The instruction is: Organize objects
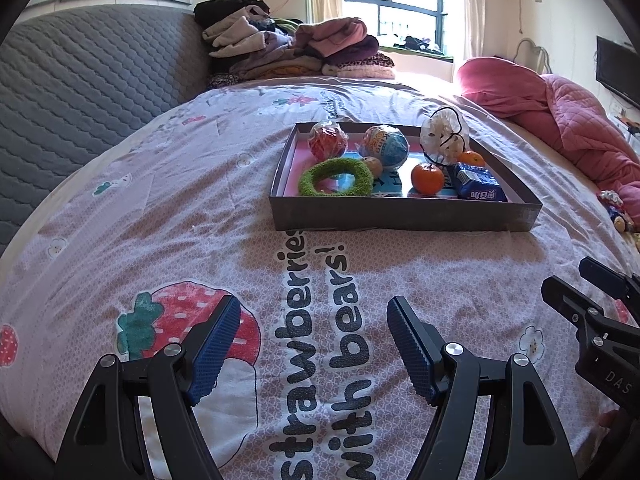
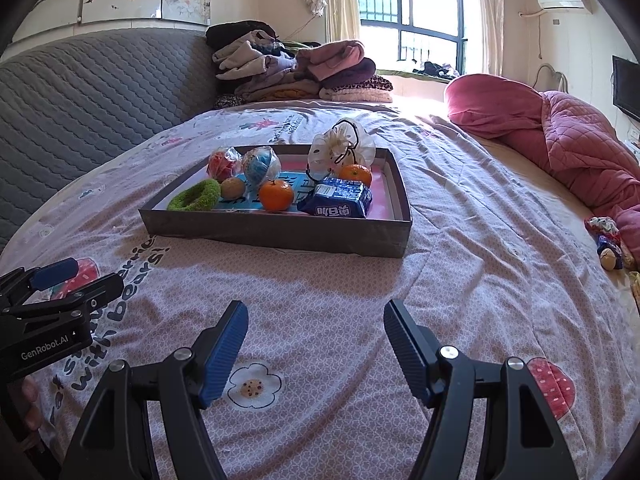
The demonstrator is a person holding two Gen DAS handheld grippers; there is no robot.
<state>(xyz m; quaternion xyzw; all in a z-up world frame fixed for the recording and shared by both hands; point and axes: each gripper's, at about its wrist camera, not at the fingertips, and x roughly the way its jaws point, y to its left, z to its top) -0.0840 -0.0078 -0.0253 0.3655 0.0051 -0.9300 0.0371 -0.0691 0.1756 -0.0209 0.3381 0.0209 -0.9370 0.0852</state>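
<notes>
Both grippers hover low over the bed [image 1: 168, 208], each tilted down toward the pink printed bedspread.

Left gripper [image 1: 314, 344]: jaws spread wide, nothing between the blue ribbed pads [image 1: 214, 354]; only the "strawberries with bears!" lettering shows in the gap. Right gripper [image 2: 316, 346]: jaws likewise wide apart, empty; bare bedspread and a printed flower lie below the gap. The two grippers sit side by side, near each other, not touching.

Shallow grey tray [image 1: 404, 214] lies flat on the bedspread ahead of both grippers: ahead and slightly right of the left gripper, ahead and slightly left of the right one, well clear of the fingertips.

Contents of tray, as seen from the left gripper:
- green fuzzy ring [image 1: 335, 178], near-left corner, lying flat
- small tan ball [image 1: 374, 165], just beyond the ring, touching it or nearly so
- red wrapped ball [image 1: 328, 141], far left
- blue wrapped ball [image 1: 385, 145], beside the red one
- mandarin [image 1: 427, 178], near centre-right
- second mandarin [image 1: 471, 158], farther back, partly hidden
- blue snack packet [image 1: 480, 188], near-right corner, just beside the first mandarin
- white mesh pouch with black cord [image 1: 443, 132], far right, standing upright

Beyond the tray: folded clothes [image 1: 296, 50] stacked at the far side of the bed; pink quilt [image 1: 560, 120] bunched to the right.
</notes>
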